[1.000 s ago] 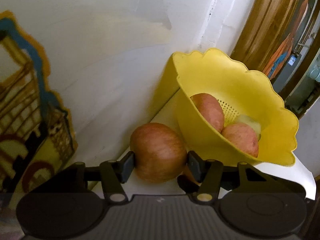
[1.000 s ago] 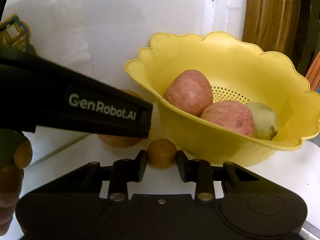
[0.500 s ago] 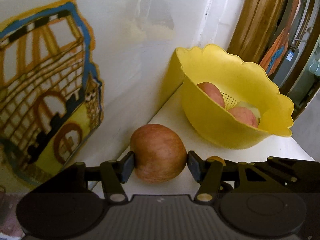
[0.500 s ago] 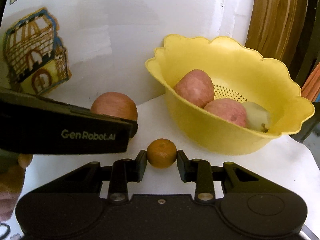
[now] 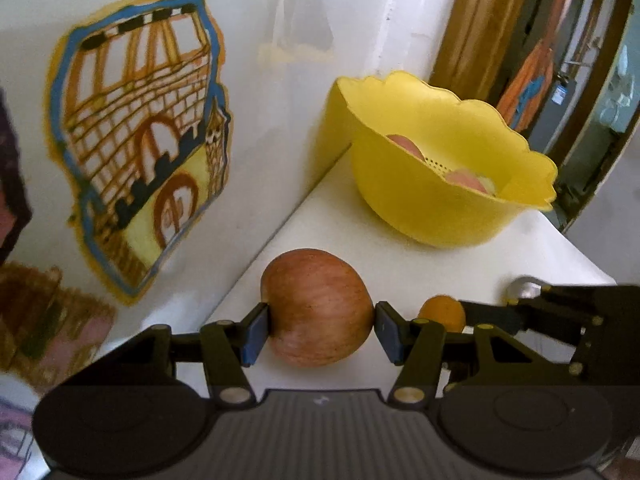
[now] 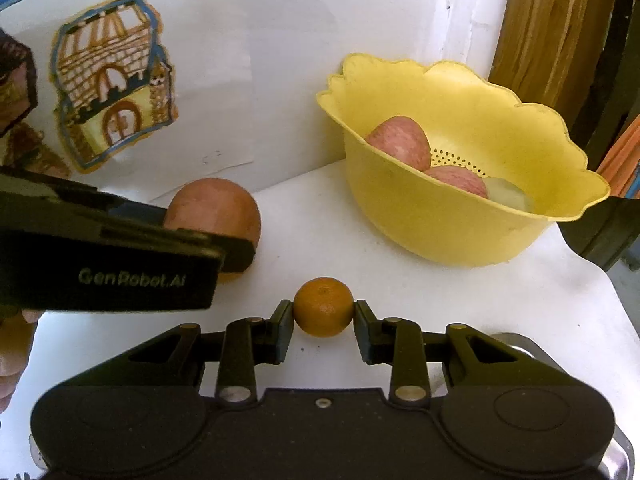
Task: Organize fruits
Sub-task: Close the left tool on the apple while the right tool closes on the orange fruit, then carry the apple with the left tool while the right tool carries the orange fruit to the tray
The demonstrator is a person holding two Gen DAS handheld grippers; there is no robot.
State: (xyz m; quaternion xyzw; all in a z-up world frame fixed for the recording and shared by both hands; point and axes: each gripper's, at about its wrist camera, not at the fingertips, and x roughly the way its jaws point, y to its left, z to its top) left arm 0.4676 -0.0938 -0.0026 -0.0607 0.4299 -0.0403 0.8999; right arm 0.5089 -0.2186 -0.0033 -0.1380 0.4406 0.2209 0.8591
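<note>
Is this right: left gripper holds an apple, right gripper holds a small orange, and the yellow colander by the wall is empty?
Not quite. The yellow colander isn't empty: the right wrist view shows two apples and a pale fruit in it. The rest stands: the left gripper holds an apple, and the right gripper holds a small orange.

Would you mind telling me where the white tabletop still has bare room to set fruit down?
Bare tabletop lies between the yellow colander and both grippers, and right of the orange. It is crowded by the wall, around the apple.
</note>
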